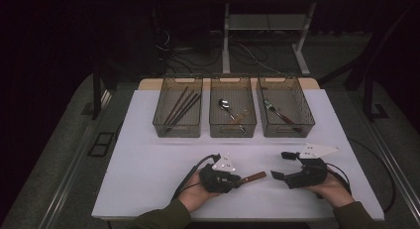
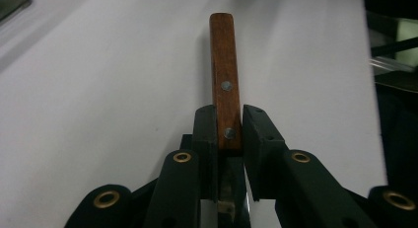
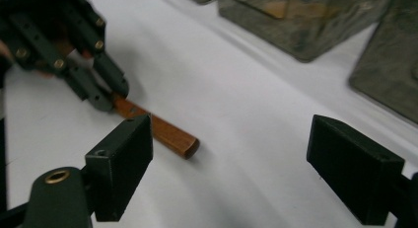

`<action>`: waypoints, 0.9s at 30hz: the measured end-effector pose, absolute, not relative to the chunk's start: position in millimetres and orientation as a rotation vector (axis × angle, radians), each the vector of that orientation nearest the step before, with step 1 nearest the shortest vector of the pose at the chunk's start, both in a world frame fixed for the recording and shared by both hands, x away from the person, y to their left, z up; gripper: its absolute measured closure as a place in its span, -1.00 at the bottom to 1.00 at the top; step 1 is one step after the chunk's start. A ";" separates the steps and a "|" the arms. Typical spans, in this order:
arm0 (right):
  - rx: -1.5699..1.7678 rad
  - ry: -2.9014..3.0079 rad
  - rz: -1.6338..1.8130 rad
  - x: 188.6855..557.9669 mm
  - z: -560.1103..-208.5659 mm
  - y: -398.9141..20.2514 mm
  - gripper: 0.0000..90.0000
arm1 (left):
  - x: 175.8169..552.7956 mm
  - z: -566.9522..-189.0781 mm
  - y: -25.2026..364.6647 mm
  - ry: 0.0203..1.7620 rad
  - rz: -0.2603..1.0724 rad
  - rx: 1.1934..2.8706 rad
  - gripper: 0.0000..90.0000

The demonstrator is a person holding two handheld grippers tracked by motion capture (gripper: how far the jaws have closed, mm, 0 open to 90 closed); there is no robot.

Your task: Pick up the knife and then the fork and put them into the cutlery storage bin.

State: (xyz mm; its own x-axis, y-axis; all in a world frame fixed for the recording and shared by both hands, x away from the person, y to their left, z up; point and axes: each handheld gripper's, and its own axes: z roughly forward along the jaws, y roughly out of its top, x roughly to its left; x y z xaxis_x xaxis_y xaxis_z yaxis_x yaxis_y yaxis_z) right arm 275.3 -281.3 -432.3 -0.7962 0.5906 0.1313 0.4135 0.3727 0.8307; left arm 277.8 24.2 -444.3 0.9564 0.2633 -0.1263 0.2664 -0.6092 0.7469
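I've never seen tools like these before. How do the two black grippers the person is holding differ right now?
The left gripper has its jaws closed on a wooden-handled utensil, while the right gripper holds nothing. The left gripper's jaws stand close together; the right gripper's jaws stand wide apart. The left gripper points at the right one, handle end first; the right gripper faces back toward it. Both are black, hand-held, cabled, and sit low over the white table.
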 end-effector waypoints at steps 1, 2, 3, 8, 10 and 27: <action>0.876 2.452 1.404 274.4 -430.7 -279.4 -0.73 | 278.8 -441.6 26.1 0.347 -0.008 2.255 0.72; 0.843 2.474 1.425 273.9 -428.6 -277.7 -0.73 | 279.6 -439.2 27.4 0.331 -0.023 2.247 0.72; 0.812 2.500 1.446 273.7 -426.1 -276.6 -0.73 | 280.3 -436.9 29.4 0.320 -0.037 2.241 0.72; 0.697 2.591 1.464 277.9 -419.9 -265.4 -0.69 | 287.5 -424.7 37.1 0.243 -0.055 2.253 0.72; 0.662 2.637 1.469 282.3 -417.8 -259.2 -0.67 | 290.3 -420.4 38.1 0.214 -0.059 2.259 0.72; 0.355 2.860 1.361 303.1 -414.4 -201.0 -0.53 | 302.4 -403.0 37.8 0.054 -0.117 2.272 0.72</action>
State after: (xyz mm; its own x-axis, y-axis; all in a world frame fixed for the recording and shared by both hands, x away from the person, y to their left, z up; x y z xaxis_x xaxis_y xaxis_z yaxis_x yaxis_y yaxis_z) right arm 303.1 -201.0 -414.4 -0.9741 0.1806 0.1359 0.2194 0.6104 0.7611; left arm 302.4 37.8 -403.0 0.9947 -0.0002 -0.1027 0.0781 -0.6473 0.7582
